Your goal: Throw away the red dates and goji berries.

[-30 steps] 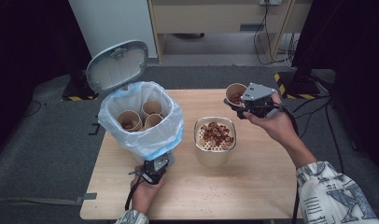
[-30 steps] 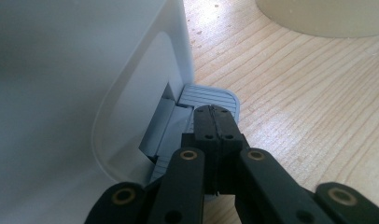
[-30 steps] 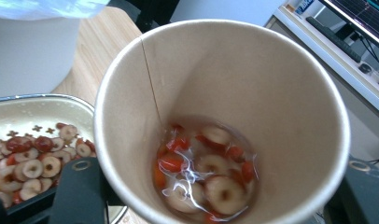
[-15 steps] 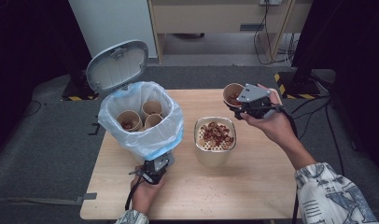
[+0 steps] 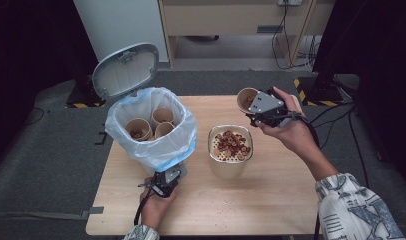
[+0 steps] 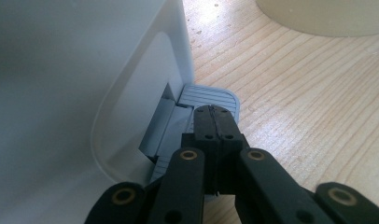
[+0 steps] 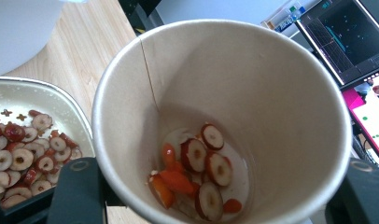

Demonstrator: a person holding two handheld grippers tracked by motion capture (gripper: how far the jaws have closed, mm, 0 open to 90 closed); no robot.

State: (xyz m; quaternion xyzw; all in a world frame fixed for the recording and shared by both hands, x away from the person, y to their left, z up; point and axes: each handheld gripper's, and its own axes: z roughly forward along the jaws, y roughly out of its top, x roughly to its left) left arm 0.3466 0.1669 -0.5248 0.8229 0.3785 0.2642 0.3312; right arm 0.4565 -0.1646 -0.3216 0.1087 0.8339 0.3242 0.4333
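Two hand-held grippers work at the counter (image 5: 271,200): the right hand-held gripper (image 5: 256,112) clasps a paper cup (image 7: 220,116) of sliced fruit above the strainer bowl (image 5: 230,150), apparently tilted; the left hand-held gripper (image 6: 214,122), clenched, presses the bin's pedal (image 6: 211,95), partly hidden.

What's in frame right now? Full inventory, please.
table: 1, light wood, centre
pedal bin: 1, white with blue liner, table left, grey lid up
paper cups in bin: 3, brown, inside liner
container: 1, cream, table centre, holds red-and-white sliced fruit
held paper cup: 1, brown, between right fingers, a few fruit slices inside
pedal: 1, grey, bin base
left gripper: black, shut, tips on pedal
right gripper: black, shut on cup
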